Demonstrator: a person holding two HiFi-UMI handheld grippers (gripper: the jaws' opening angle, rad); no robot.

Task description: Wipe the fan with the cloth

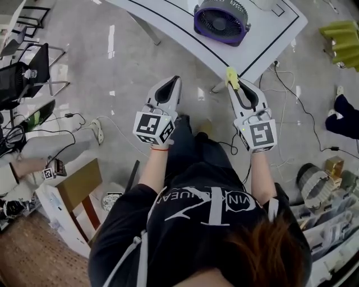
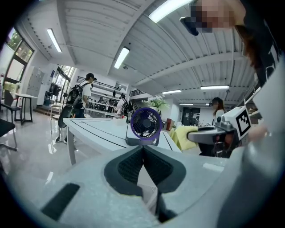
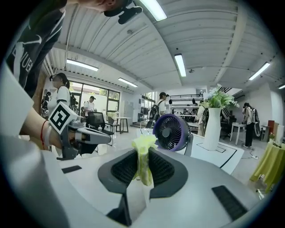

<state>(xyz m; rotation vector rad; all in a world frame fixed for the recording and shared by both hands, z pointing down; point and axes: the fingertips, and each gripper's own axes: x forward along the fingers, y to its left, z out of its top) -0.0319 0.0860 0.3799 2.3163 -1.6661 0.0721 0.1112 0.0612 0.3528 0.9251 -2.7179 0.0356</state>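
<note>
A purple-rimmed fan [image 1: 221, 21] stands on the white table [image 1: 168, 14], ahead of both grippers; it also shows as the fan [image 2: 145, 125] in the left gripper view and the fan [image 3: 171, 132] in the right gripper view. My right gripper [image 1: 231, 78] is shut on a yellow cloth [image 3: 143, 156], whose bunched end sticks out past the jaw tips near the table's front corner. My left gripper [image 1: 176, 80] is shut with nothing in it, held over the floor short of the table. In the left gripper view the cloth [image 2: 185, 134] shows at the right, beyond my left gripper [image 2: 143, 149].
A white vase [image 3: 212, 129] with greenery stands on the table right of the fan. Cables [image 1: 303, 115] trail over the floor to the right. A desk chair [image 1: 22, 75] and boxes [image 1: 67, 196] sit at the left. People [image 2: 82, 100] stand in the background.
</note>
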